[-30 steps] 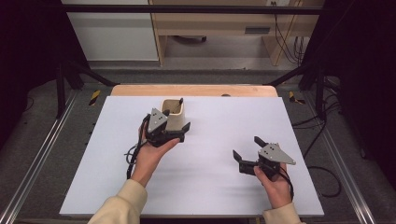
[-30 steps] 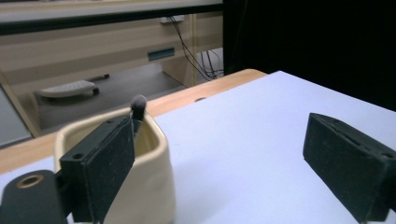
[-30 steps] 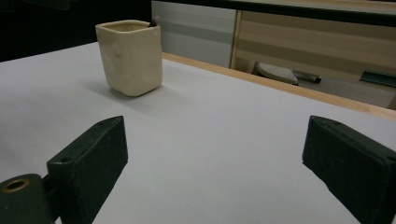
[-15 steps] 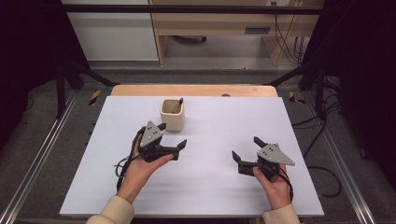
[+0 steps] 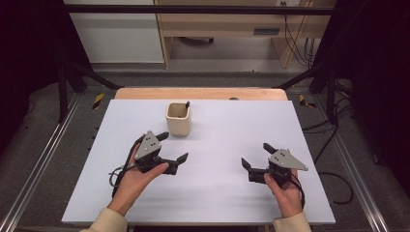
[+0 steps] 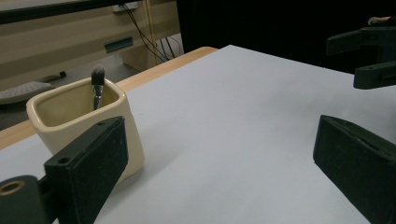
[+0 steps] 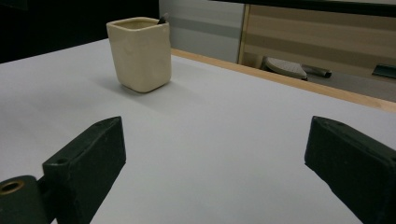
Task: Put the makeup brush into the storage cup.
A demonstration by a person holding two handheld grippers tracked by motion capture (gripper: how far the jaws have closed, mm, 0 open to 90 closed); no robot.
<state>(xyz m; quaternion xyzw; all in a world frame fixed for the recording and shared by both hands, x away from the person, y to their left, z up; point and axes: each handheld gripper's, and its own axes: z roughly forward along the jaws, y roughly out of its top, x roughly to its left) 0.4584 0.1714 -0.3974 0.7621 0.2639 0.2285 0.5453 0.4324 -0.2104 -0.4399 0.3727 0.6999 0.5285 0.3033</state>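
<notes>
A cream square cup (image 5: pixel 178 119) stands upright on the white table top (image 5: pixel 217 193), toward the back and left of the middle. A small dark-tipped brush (image 5: pixel 185 107) leans inside it, its tip above the rim (image 6: pixel 97 74). My left gripper (image 5: pixel 172 146) rests open on the table in front of the cup, nothing between its jaws; the cup (image 6: pixel 84 123) lies just beyond its left jaw. My right gripper (image 5: pixel 257 155) sits open at the front right, empty, with the cup (image 7: pixel 139 53) well ahead of it to the left.
A wooden strip (image 5: pixel 200 93) edges the table's far side. Beyond it are floor cables (image 5: pixel 295 38) and a wooden bench frame (image 5: pixel 227 24). Metal rails (image 5: pixel 38 159) run along both sides of the table. In the left gripper view, the other gripper (image 6: pixel 369 56) shows at the upper right.
My left gripper has drawn back from the cup toward the front of the table, open and empty. The brush stays in the cup. The right gripper has not moved.
</notes>
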